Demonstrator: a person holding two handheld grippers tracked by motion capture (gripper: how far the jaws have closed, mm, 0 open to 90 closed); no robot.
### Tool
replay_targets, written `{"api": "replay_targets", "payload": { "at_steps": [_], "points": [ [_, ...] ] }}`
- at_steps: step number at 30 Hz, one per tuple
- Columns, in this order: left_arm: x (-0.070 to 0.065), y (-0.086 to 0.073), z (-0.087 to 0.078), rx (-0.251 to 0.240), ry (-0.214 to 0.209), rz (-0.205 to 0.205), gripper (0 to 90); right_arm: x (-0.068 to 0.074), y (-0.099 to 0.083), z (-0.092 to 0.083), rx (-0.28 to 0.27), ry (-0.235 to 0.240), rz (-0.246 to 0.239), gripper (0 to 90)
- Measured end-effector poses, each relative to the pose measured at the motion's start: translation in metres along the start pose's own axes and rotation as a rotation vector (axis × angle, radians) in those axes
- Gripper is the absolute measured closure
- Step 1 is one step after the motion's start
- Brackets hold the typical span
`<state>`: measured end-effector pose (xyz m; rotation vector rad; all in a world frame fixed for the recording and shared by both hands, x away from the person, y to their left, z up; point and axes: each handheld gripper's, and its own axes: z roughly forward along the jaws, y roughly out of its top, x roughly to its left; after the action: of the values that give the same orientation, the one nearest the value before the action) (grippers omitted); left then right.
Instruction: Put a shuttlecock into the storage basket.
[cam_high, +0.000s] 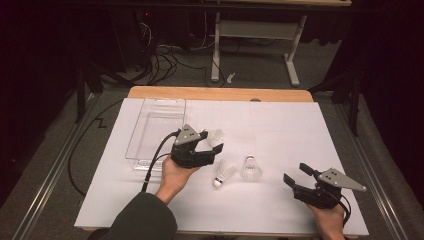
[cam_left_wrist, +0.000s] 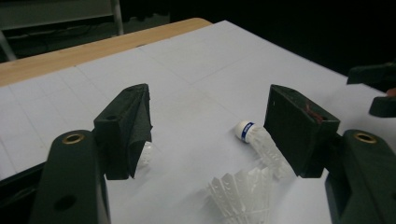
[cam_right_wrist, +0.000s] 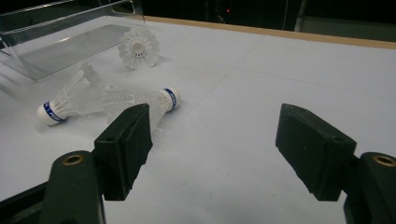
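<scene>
The left gripper (cam_high: 211, 141) is hovering released over the bench (cam_high: 280, 120) — three shuttlecocks (cam_high: 223, 173) are lying just beside it, near the clear tray (cam_high: 150, 131). The right gripper (cam_high: 296, 178) is gaping, holding nothing.

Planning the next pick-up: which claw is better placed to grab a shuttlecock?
Left. The left claw stands open right beside the white feathered shuttlecocks, next to the clear plastic tray. The right claw, also open, sits farther off.
</scene>
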<state>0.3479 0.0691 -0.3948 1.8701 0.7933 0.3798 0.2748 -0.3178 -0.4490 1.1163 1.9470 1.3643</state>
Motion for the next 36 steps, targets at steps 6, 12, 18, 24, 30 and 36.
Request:
{"api": "replay_targets", "payload": {
  "at_steps": [6,12,18,24,30,36],
  "points": [
    [-0.006,0.003,0.005,0.027,-0.006,0.018,32.4,0.0,0.0,0.0,0.0,0.001,-0.002,27.2],
    [-0.009,0.004,0.008,0.068,-0.006,0.012,32.5,0.0,0.0,0.0,0.001,0.002,-0.002,27.2],
    [-0.011,0.007,0.011,0.15,-0.032,-0.015,34.3,0.0,0.0,0.0,0.002,0.002,-0.002,27.2],
    [-0.01,0.009,0.01,0.211,-0.051,-0.029,41.3,0.0,0.0,0.0,0.003,0.004,-0.003,27.2],
    [-0.011,0.011,0.01,0.278,-0.06,-0.031,45.6,0.001,0.0,0.0,0.003,0.006,-0.003,27.2],
    [-0.014,0.013,0.012,0.334,-0.068,-0.018,45.4,0.001,0.0,0.0,0.002,0.005,-0.003,27.1]
  ]
}}
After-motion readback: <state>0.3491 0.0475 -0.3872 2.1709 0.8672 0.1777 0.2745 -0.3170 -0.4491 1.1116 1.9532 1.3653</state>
